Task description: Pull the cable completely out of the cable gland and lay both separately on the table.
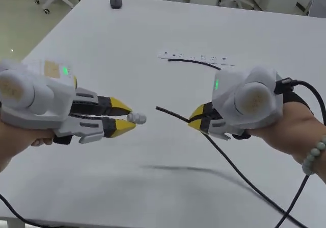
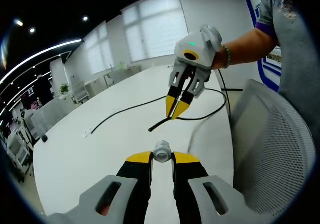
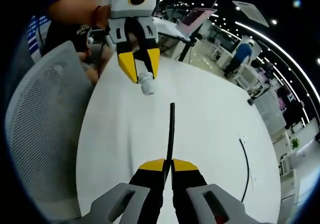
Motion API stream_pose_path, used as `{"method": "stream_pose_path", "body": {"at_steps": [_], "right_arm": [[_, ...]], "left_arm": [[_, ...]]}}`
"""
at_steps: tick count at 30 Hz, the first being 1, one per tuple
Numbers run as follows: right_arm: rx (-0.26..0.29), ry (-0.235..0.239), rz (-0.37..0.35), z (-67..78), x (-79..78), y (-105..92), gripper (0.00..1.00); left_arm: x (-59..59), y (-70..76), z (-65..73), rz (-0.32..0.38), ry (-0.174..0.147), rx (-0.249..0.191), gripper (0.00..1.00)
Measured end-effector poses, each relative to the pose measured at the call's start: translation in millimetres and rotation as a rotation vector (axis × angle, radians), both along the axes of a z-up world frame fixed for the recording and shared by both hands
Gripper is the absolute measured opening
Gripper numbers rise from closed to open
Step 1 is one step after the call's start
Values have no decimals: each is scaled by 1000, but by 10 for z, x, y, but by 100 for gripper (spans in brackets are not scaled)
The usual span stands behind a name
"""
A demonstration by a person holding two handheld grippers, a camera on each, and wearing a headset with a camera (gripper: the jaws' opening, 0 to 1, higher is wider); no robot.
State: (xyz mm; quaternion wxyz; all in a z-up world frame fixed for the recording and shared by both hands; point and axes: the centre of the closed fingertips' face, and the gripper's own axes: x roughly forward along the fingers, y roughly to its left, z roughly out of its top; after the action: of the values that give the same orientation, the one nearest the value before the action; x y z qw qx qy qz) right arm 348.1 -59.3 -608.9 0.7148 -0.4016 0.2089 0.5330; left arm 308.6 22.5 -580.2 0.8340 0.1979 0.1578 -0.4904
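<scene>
In the head view the left gripper (image 1: pixel 131 117) comes in level from the left edge of the desk (image 1: pixel 153 187), pointing right, its fingers closed on the white cable gland (image 1: pixel 136 118). The right gripper (image 1: pixel 191 122) faces it from the right, held by a hand (image 1: pixel 285 128) wearing a bead bracelet. Its fingers are pinched on the black cable (image 1: pixel 168 112), whose free end juts toward the gland but stays apart from it, while the rest trails to the near right corner. In the left gripper view the fingers stand narrow, with the gland (image 2: pixel 162 151) clamped between their tips. Beyond, the right gripper (image 2: pixel 173 115) tilts down. In the right gripper view the fingers are nearly together on the cable (image 3: pixel 171 129), with the left gripper (image 3: pixel 142 78) opposite.
</scene>
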Motion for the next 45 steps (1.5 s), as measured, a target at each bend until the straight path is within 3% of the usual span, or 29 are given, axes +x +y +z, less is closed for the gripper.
{"method": "stream_pose_path", "body": {"at_steps": [11, 14, 20, 26, 32, 40, 45], "right_arm": [[80, 4, -34, 42, 523, 200, 0], [91, 8, -41, -1, 668, 268, 0], [76, 25, -54, -253, 889, 326, 0], [63, 90, -32, -535, 875, 432, 0], [41, 121, -36, -771, 920, 497, 0], [44, 166, -56, -975, 971, 541, 0], [54, 181, -66, -1019, 970, 527, 0]], "left_arm": [[252, -116, -254, 31, 27, 9, 15], [306, -126, -331, 42, 32, 14, 15], [336, -145, -524, 52, 59, 12, 15], [352, -163, -723, 50, 87, -7, 15], [321, -211, -912, 14, 131, -39, 15], [302, -252, -1106, -1, 168, -31, 15], [322, -243, -1174, 14, 178, -24, 16]]}}
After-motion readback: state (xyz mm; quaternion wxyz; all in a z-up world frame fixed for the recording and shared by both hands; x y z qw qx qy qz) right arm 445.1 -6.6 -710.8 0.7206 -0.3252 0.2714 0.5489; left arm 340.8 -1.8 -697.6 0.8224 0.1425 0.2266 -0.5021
